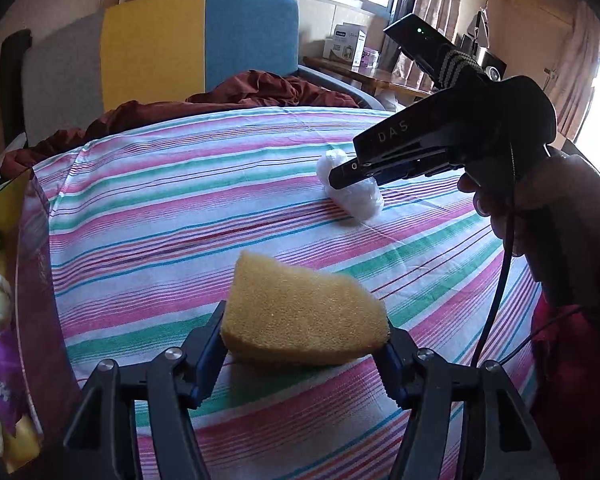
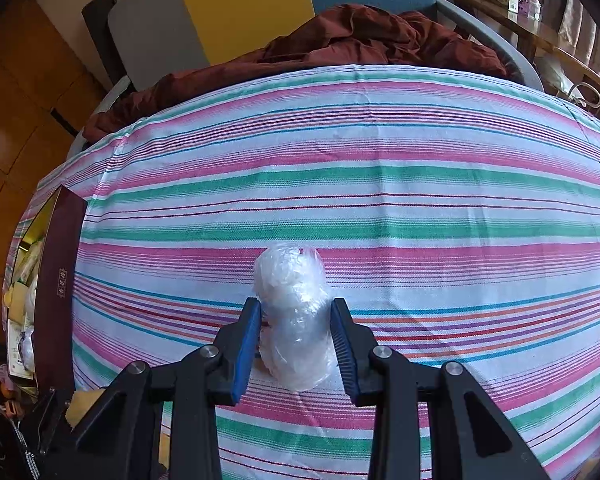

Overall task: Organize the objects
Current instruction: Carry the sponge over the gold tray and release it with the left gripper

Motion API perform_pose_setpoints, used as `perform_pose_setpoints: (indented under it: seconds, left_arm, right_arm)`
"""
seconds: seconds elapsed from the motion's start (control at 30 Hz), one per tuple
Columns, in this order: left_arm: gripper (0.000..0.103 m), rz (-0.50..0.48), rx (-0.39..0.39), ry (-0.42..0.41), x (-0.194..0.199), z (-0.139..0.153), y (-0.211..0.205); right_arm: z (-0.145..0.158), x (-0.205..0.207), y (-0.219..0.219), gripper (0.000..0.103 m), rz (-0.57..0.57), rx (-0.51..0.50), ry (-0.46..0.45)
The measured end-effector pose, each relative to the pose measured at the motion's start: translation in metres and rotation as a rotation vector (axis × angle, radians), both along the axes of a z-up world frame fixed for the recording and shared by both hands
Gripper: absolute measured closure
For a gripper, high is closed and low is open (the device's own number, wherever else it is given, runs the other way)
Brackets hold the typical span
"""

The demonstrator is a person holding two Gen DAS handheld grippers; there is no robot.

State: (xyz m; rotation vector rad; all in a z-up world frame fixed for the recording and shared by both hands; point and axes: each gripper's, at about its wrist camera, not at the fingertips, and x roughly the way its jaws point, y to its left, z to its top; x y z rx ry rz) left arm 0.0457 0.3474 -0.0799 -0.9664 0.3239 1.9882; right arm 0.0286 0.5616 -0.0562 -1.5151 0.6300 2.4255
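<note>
Left tongs (image 1: 304, 344) clenched the yellow sponge (image 1: 300, 312); right tongs (image 2: 296, 344) pinched the plastic-wrapped bundle (image 2: 294, 316), both over the striped worktop (image 2: 420, 184).

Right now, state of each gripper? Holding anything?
Left gripper: closed on the yellow sponge.
Right gripper: closed on the white plastic-wrapped bundle, low over the striped cloth.

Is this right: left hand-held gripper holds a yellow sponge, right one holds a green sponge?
Not quite. The left hand-held gripper does hold the yellow sponge, but the right hand-held gripper holds a clear plastic bundle, as the right wrist view shows.
</note>
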Motion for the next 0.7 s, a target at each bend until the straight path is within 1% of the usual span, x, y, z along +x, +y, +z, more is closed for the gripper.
perform_pose_setpoints:
  seconds: [0.1, 0.2, 0.3, 0.37, 0.47, 0.57, 0.63, 0.7]
  left_arm:
    - [0.037, 0.008, 0.024, 0.012, 0.001, 0.014, -0.012]
    - [0.037, 0.037, 0.063, 0.030, -0.003, 0.037, -0.032]
    - [0.037, 0.092, 0.097, 0.049, -0.014, 0.060, -0.060]
    - [0.037, 0.150, 0.117, 0.052, -0.026, 0.072, -0.084]
    - [0.036, 0.260, 0.124, 0.049, -0.047, 0.079, -0.122]
    - [0.036, 0.374, 0.117, 0.039, -0.075, 0.081, -0.158]
    - [0.036, 0.424, 0.104, 0.010, -0.097, 0.079, -0.174]
    - [0.036, 0.453, 0.098, -0.026, -0.118, 0.076, -0.184]
  right_arm:
    - [0.000, 0.000, -0.001, 0.068, 0.001, 0.004, -0.001]
    - [0.000, 0.000, -0.003, 0.068, 0.006, 0.019, -0.004]
    - [0.000, 0.000, -0.004, 0.068, 0.010, 0.032, -0.007]
    - [0.000, -0.001, -0.005, 0.068, 0.010, 0.037, -0.010]
    - [-0.002, -0.001, -0.006, 0.068, 0.011, 0.055, -0.023]
    - [-0.004, 0.000, -0.007, 0.068, 0.016, 0.075, -0.038]
    - [-0.004, 0.000, -0.009, 0.068, 0.019, 0.090, -0.040]
    - [-0.004, 0.000, -0.009, 0.068, 0.014, 0.096, -0.039]
